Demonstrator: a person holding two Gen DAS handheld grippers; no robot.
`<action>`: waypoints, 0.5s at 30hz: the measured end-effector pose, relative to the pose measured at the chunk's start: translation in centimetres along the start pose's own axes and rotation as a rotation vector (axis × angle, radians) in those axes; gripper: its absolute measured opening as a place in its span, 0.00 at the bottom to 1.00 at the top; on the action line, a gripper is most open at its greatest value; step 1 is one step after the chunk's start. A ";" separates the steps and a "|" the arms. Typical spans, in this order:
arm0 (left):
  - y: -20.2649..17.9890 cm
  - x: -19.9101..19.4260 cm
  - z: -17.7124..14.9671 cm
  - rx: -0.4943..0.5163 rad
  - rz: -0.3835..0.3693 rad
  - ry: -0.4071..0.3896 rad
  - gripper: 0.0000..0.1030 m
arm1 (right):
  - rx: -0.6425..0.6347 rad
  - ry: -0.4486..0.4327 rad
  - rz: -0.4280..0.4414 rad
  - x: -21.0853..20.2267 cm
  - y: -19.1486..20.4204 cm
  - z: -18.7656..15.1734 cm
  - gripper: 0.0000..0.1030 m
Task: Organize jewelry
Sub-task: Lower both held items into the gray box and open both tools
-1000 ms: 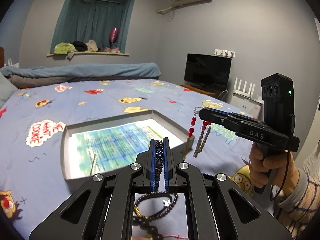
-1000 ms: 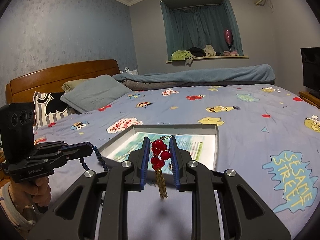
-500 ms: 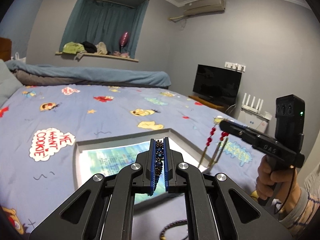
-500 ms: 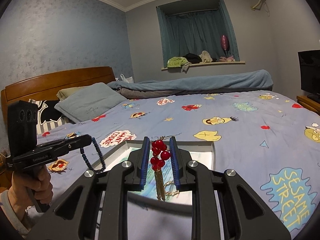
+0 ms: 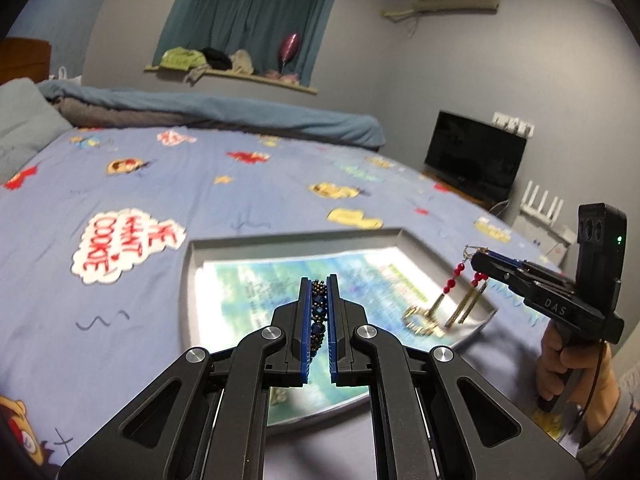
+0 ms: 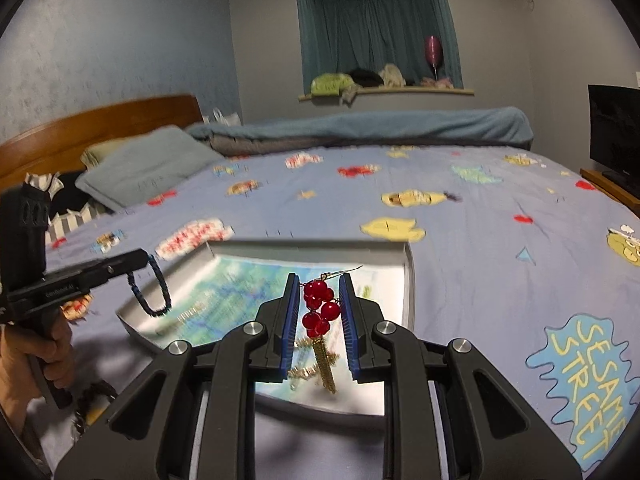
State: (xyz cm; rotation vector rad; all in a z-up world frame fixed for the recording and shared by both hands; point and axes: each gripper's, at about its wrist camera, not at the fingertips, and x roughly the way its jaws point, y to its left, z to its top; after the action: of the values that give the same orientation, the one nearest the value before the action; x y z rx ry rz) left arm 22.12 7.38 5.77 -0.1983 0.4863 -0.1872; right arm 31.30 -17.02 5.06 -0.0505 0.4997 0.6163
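A grey tray (image 5: 192, 276) (image 6: 407, 276) with a blue-green printed sheet lies on the bed. My left gripper (image 5: 319, 280) (image 6: 142, 259) is shut on a dark blue beaded bracelet (image 5: 319, 312) (image 6: 154, 292), held above the tray's near left part. My right gripper (image 6: 319, 278) (image 5: 478, 258) is shut on red bead earrings with gold tassels (image 6: 320, 312) (image 5: 460, 292), hanging over the tray's right side. A gold piece (image 5: 420, 320) lies in the tray under them.
The bed has a blue cartoon-print sheet (image 5: 132, 184), with pillows (image 6: 152, 164) and a wooden headboard (image 6: 100, 124) on one side. A TV (image 5: 474, 156) stands beyond the bed. Dark beads (image 6: 90, 394) lie on the sheet near the left hand.
Both grippers have moved forward over the tray, still holding their jewelry. The earrings' tassels now hang low over the tray's right side, and the views tilt down toward the tray.
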 end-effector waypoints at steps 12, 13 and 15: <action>1.3 2.2 -1.5 -0.037 0.002 0.108 0.07 | -0.010 0.120 -0.015 2.2 0.2 -1.6 0.21; 1.5 2.2 -1.5 -0.044 -0.002 0.111 0.08 | -0.013 0.118 -0.016 2.1 0.3 -1.7 0.21; 1.6 2.1 -1.6 -0.050 0.000 0.114 0.19 | -0.019 0.119 -0.013 1.9 0.4 -1.7 0.21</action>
State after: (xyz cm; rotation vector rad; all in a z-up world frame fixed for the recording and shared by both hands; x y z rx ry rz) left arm 23.42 8.19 3.08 -0.2373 0.6043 -0.1875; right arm 31.67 -16.01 2.69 -0.1083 0.6080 0.6072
